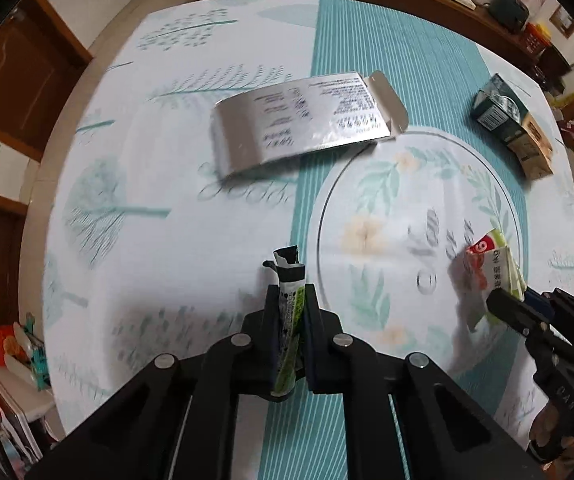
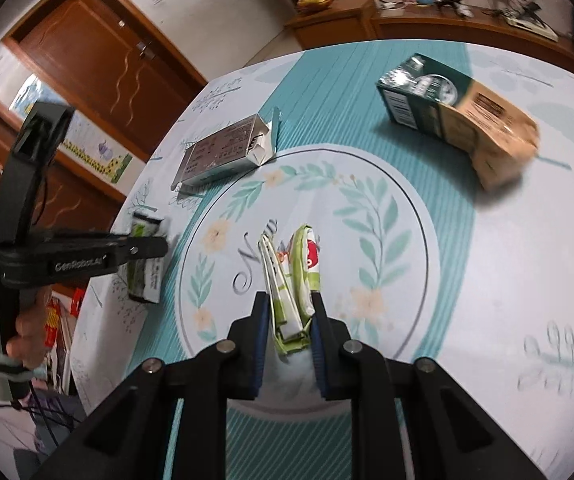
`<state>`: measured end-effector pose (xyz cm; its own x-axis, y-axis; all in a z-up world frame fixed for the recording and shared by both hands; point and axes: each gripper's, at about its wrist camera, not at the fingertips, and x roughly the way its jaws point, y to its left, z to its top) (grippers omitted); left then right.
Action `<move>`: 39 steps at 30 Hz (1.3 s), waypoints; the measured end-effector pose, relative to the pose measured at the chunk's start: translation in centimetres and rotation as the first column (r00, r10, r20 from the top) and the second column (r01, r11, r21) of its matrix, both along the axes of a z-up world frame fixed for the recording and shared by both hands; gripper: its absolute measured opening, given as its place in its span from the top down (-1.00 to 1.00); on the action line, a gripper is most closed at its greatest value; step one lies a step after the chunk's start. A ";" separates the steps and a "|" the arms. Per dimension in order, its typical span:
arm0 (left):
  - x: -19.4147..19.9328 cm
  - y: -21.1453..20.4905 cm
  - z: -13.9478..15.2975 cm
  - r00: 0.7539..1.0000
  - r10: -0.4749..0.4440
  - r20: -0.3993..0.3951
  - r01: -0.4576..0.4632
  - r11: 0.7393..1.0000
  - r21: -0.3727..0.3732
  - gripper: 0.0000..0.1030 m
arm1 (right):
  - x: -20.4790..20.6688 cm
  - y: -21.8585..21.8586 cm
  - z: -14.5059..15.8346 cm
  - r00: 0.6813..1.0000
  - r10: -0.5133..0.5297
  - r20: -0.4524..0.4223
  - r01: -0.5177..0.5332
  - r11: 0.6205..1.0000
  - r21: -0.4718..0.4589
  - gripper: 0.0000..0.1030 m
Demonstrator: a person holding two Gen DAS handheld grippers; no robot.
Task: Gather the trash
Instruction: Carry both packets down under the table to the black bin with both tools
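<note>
Round table (image 1: 207, 240), covered with a white and teal cloth printed with trees, leaves and a wreath ring; items listed left to right as the left wrist view gives them.

1. Flattened silver cardboard carton (image 1: 299, 120) with dark printed text, one end flap open. Lies flat on the cloth at the far left-centre, well apart from both tools. Also in the right wrist view (image 2: 223, 152), just outside the wreath ring.

2. Slim green, black and white torn sachet wrapper (image 1: 289, 320), top edge ragged. Clamped upright between the pads of the left gripper (image 1: 290, 300), whose jaws are closed almost fully onto it. From the right wrist view the same gripper (image 2: 143, 250) shows side-on, in a person's hand (image 2: 3, 320), with the wrapper (image 2: 145, 260) hanging clear above the cloth.

3. Folded white, green and red paper packet (image 1: 491, 264). Pinched in the right gripper (image 1: 505, 304), jaws drawn in narrow and pressing on the packet's sides. In its own view the gripper (image 2: 289, 300) holds the packet (image 2: 293, 280) over the wreath ring.

4. Dark green and tan cardboard box (image 1: 515, 124), lying on its side at the far right of the table, untouched (image 2: 459, 116).
</note>
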<state>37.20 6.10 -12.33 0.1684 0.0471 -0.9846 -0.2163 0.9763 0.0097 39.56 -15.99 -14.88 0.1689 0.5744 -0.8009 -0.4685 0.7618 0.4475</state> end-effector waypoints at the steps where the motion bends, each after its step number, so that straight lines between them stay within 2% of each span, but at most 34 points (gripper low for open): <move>1: -1.0 0.1 0.5 1.000 0.001 0.010 -0.001 1.000 0.004 0.86 | -0.4 -0.2 0.2 1.000 -0.012 -0.003 0.012 1.000 0.003 0.64; 7: -6.4 -0.3 4.5 0.994 -0.034 0.102 0.034 0.999 0.002 0.86 | -4.6 -1.0 2.2 0.996 -0.089 0.013 0.089 0.996 0.008 0.65; 11: -11.0 -0.1 7.9 0.982 -0.071 0.172 0.079 0.996 -0.041 0.86 | -8.8 -1.1 4.2 0.985 -0.169 0.041 0.168 0.986 0.010 0.65; 16: -18.2 0.6 12.1 0.953 -0.136 0.269 0.158 0.985 -0.063 0.86 | -15.9 -0.4 7.8 0.960 -0.259 0.106 0.257 0.966 0.035 0.65; 21: -24.1 1.5 14.3 0.922 -0.186 0.341 0.224 0.972 -0.077 0.86 | -23.8 1.0 11.0 0.929 -0.336 0.154 0.331 0.942 0.060 0.65; 25: -28.2 2.0 14.9 0.903 -0.229 0.363 0.275 0.958 -0.079 0.86 | -29.5 2.0 12.4 0.907 -0.394 0.150 0.384 0.919 0.093 0.65; 31: -33.5 0.9 14.4 0.886 -0.293 0.359 0.347 0.933 -0.093 0.86 | -35.7 2.5 12.7 0.904 -0.411 0.118 0.404 0.911 0.080 0.65; 39: -38.0 -2.3 12.7 0.884 -0.330 0.333 0.389 0.912 -0.129 0.85 | -41.5 0.5 11.5 0.899 -0.434 0.051 0.432 0.900 0.054 0.64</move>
